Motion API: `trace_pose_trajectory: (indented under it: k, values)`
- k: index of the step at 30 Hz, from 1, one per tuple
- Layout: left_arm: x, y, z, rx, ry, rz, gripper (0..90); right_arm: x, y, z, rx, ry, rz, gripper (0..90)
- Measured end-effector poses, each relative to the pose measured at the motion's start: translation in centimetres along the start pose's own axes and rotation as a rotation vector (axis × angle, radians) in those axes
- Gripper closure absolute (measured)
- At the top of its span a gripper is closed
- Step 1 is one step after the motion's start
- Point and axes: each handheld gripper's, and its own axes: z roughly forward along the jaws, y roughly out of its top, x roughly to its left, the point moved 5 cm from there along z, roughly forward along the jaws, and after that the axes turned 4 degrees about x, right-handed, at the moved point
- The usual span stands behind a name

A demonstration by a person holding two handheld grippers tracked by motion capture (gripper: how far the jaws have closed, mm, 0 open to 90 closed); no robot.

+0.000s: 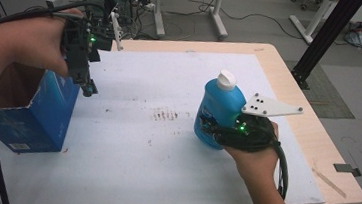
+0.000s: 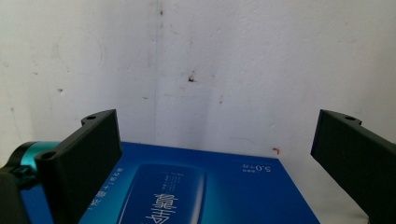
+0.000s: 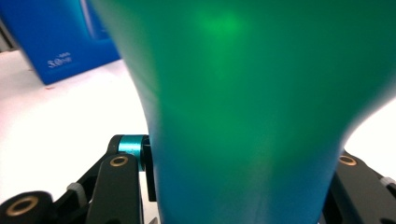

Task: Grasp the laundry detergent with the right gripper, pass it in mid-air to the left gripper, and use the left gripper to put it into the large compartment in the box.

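Your table (image 1: 126, 177) carries a blue box (image 1: 37, 118) at its left edge and a blue bottle (image 1: 218, 110) right of centre. Your right gripper (image 1: 211, 130) is clamped on the bottle's lower body — the bottle stands upright between its jaws. Your left gripper (image 1: 86, 85) hangs just above the box's top edge (image 2: 196, 186), jaws spread wide — nothing between them.
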Motion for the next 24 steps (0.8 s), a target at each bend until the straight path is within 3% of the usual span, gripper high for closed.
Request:
trace_pose_trajectory:
  k: [6, 7, 12, 17, 21, 23, 24]
  values:
    - [-1.1, 0.6, -0.7, -0.013, -0.009, 0.029, 1.7, 0.9, 1.9, 0.0, 0.012, 0.085, -0.035, 46.2]
    - [-1.7, 0.9, -1.1, -0.016, -0.011, 0.044, 1.7, 1.5, 2.8, 0.2, 0.026, 0.142, -0.058, 46.2]
    - [-3.4, 1.8, -2.0, -0.022, -0.029, 0.099, 1.7, 3.2, 4.2, 1.2, 0.064, 0.256, -0.124, 46.1]
    - [-5.1, 2.7, -2.9, -0.014, -0.042, 0.143, 1.7, 4.9, 4.8, 2.4, 0.093, 0.346, -0.175, 46.1]
    - [-5.9, 3.1, -3.4, -0.011, -0.042, 0.162, 1.7, 5.6, 4.9, 3.2, 0.102, 0.4, -0.191, 46.1]
    - [-6.4, 3.3, -3.6, -0.01, -0.041, 0.171, 1.7, 6.3, 4.8, 3.9, 0.107, 0.458, -0.197, 46.1]
    - [-6.5, 3.3, -3.7, -0.007, -0.042, 0.171, 1.7, 6.3, 4.8, 3.9, 0.107, 0.458, -0.197, 46.1]
